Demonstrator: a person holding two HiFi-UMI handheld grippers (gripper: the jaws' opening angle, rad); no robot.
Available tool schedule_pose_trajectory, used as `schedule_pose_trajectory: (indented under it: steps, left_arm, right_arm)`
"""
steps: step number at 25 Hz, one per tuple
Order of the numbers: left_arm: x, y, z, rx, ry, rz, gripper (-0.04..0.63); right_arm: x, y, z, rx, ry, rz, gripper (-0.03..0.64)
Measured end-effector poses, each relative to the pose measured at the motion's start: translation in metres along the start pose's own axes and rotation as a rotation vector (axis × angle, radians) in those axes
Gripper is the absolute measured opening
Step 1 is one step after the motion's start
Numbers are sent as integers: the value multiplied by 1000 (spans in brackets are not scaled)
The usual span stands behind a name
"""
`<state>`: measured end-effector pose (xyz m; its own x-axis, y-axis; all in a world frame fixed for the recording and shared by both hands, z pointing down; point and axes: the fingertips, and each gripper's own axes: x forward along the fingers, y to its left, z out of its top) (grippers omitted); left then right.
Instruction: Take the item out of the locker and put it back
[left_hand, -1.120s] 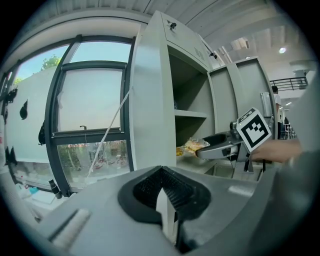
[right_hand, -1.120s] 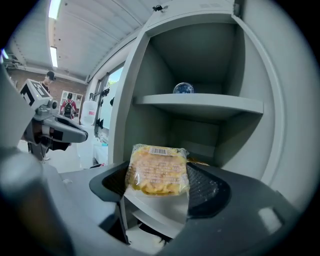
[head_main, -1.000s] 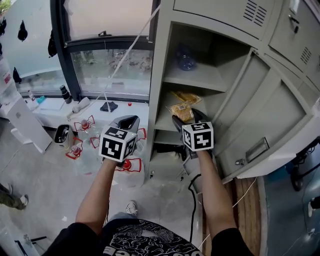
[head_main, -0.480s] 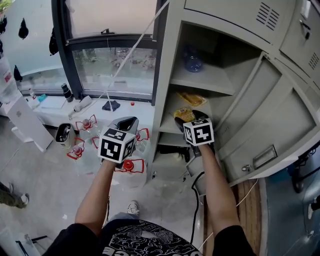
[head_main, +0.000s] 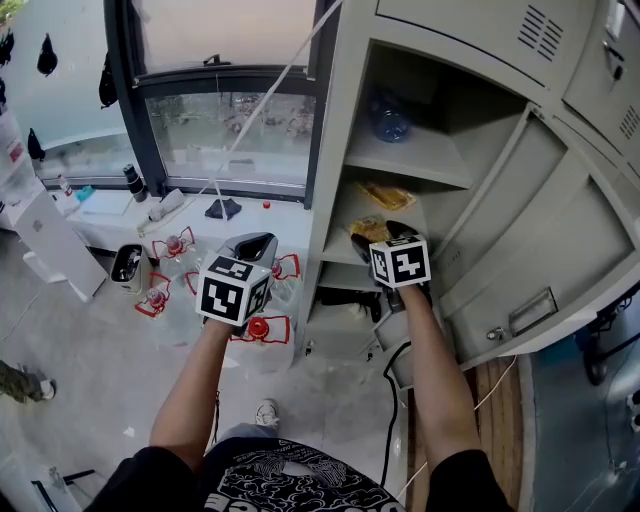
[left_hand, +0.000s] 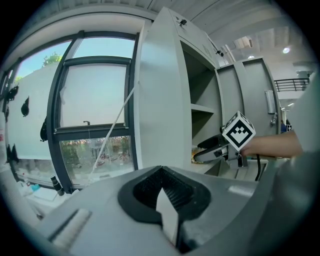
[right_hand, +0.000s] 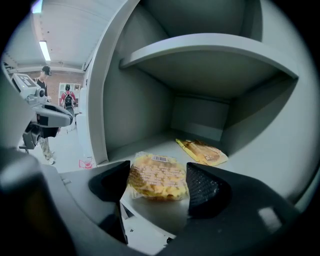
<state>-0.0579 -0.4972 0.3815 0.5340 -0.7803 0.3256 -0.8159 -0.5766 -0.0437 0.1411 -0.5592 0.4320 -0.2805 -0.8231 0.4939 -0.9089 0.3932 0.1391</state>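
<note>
The grey locker (head_main: 340, 150) stands open. On its middle shelf (right_hand: 150, 210), near the front edge, lies a yellow snack packet (right_hand: 156, 181) (head_main: 368, 228). My right gripper (right_hand: 160, 170) (head_main: 380, 233) is shut on it, a pad touching each side of the packet, which rests on the shelf. A second, flatter yellow packet (right_hand: 202, 151) (head_main: 385, 196) lies further back on the same shelf. My left gripper (head_main: 255, 243) (left_hand: 167, 200) hangs outside the locker to the left, shut and empty. From the left gripper view the right gripper (left_hand: 217, 147) shows at the locker's mouth.
A clear bottle (head_main: 390, 118) stands on the upper shelf. The locker door (head_main: 540, 250) swings out to the right. Water jugs with red handles (head_main: 170, 250) stand on the floor below the window. A black cable (head_main: 385, 400) runs down under my right arm.
My right gripper has sunk a little with the packet, down to the shelf's front edge. The left gripper has hardly shifted.
</note>
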Motion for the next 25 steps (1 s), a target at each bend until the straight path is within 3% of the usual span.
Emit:
schedule_pose_trajectory:
  steps: [15,25]
  left_arm:
    - [-23,-9,2,2,-15,8,0]
    - [-37,-38,3,-2,-29,-3,0]
  right_arm:
    - [-27,12,11,91,-73,34,400]
    - [-75,29,12,104,-121,39,312]
